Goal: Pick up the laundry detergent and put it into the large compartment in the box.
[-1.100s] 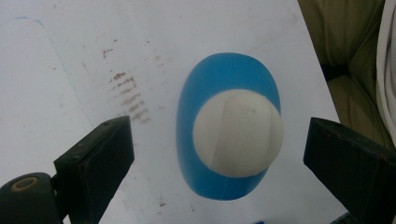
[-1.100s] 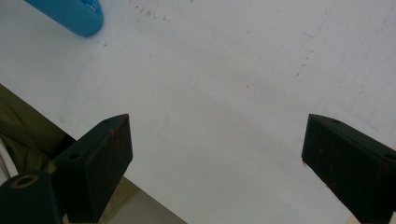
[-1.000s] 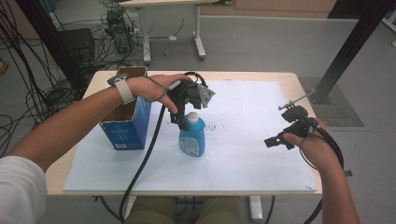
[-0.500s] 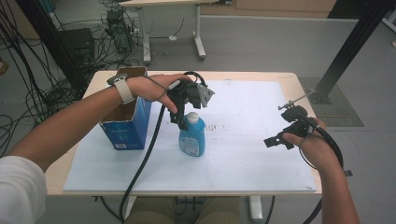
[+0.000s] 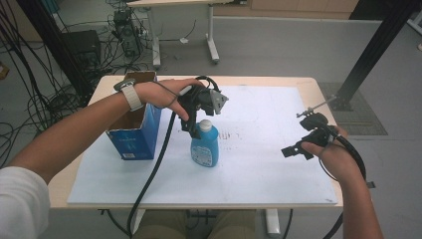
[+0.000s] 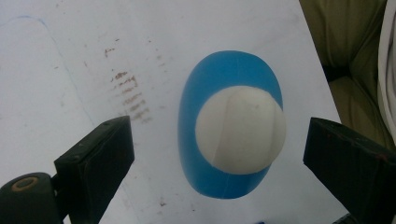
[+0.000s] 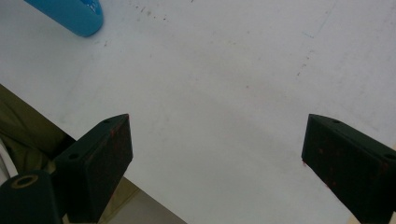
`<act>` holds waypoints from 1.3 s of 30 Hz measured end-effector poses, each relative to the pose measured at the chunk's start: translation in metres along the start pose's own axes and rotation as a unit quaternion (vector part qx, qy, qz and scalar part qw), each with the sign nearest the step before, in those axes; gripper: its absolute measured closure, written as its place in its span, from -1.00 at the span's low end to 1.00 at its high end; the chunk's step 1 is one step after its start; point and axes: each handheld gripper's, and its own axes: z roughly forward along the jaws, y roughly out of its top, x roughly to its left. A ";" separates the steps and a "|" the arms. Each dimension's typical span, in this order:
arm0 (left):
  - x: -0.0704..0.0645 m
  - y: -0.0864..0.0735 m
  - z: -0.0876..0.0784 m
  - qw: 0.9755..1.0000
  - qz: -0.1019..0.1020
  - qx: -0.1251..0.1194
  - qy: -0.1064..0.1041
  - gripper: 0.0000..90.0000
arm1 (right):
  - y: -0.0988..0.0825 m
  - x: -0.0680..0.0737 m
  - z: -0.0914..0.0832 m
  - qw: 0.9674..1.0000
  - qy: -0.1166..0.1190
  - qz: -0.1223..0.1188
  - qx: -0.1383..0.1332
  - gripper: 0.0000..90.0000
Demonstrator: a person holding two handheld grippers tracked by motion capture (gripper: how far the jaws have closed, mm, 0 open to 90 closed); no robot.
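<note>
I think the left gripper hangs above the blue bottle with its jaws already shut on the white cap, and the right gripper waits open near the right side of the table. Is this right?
Not quite. The left gripper hangs above the blue bottle, but its jaws are open, standing apart on either side of the white cap without touching it, as the left gripper view shows. The right gripper does wait open near the right side.
</note>
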 end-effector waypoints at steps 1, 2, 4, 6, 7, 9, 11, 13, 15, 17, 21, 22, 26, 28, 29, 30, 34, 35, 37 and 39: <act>0.000 0.000 0.000 1.000 0.001 0.001 0.000 -0.80 | 0.000 0.000 0.000 1.000 0.000 0.001 0.001 -0.81; 0.000 0.000 0.000 1.000 0.001 0.001 -0.001 -0.80 | 0.000 0.000 0.000 1.000 0.000 0.003 0.002 -0.81; 0.000 0.000 0.001 1.000 -0.001 -0.001 -0.001 -0.79 | 0.000 0.000 0.000 1.000 0.000 0.003 0.002 -0.81; 0.000 0.000 0.001 1.000 0.001 0.000 0.000 -0.79 | 0.000 0.000 0.000 1.000 0.000 0.002 0.001 -0.81; 0.001 0.000 0.001 1.000 0.001 0.000 0.000 -0.79 | 0.000 0.000 0.000 1.000 -0.001 0.001 0.001 -0.81; 0.000 0.001 0.001 1.000 0.001 0.001 0.000 -0.79 | -0.001 0.000 0.000 1.000 0.000 0.001 0.000 -0.81; 0.000 0.000 0.001 1.000 0.000 -0.001 0.000 -0.79 | -0.001 0.000 0.000 1.000 0.000 0.001 0.000 -0.81; 0.000 0.001 0.001 1.000 0.000 0.000 0.000 -0.79 | -0.001 -0.001 0.001 1.000 0.000 0.001 0.000 -0.81; 0.000 0.000 0.001 1.000 0.000 0.000 0.001 -0.79 | -0.001 -0.001 0.001 1.000 0.000 0.001 0.000 -0.81; 0.000 0.001 0.001 1.000 0.000 0.001 0.001 -0.79 | -0.001 -0.001 0.001 1.000 0.001 0.002 0.000 -0.81; 0.001 0.001 0.002 1.000 0.000 0.000 0.002 -0.79 | -0.001 -0.001 0.001 1.000 0.000 0.002 0.000 -0.81; 0.001 0.001 0.002 1.000 0.001 0.001 0.003 -0.78 | -0.001 -0.001 0.001 1.000 0.000 0.003 0.000 -0.81; 0.000 0.002 0.004 1.000 0.002 0.006 0.006 -0.77 | -0.002 -0.001 0.001 1.000 0.000 0.002 -0.001 -0.81; -0.001 0.003 0.006 1.000 0.001 0.008 0.007 -0.77 | -0.002 -0.001 0.001 1.000 0.001 0.003 0.000 -0.81; 0.000 0.004 0.007 1.000 0.003 0.009 0.007 -0.77 | -0.002 -0.001 0.001 1.000 0.000 0.003 0.001 -0.81; 0.000 0.004 0.007 1.000 0.003 0.010 0.006 -0.77 | -0.002 -0.001 0.001 1.000 0.001 0.003 0.000 -0.81; -0.001 0.006 0.011 1.000 0.004 0.013 0.006 -0.77 | -0.003 -0.001 0.001 1.000 0.001 0.004 0.000 -0.81; -0.001 0.006 0.012 1.000 0.004 0.014 0.006 -0.77 | -0.003 -0.001 0.001 1.000 0.001 0.003 0.000 -0.81; -0.001 0.006 0.013 1.000 0.003 0.014 0.005 -0.77 | -0.003 -0.001 0.001 1.000 0.001 0.004 -0.001 -0.81; -0.001 0.006 0.014 1.000 0.003 0.013 0.005 -0.77 | -0.004 -0.002 0.002 1.000 0.001 0.004 -0.001 -0.81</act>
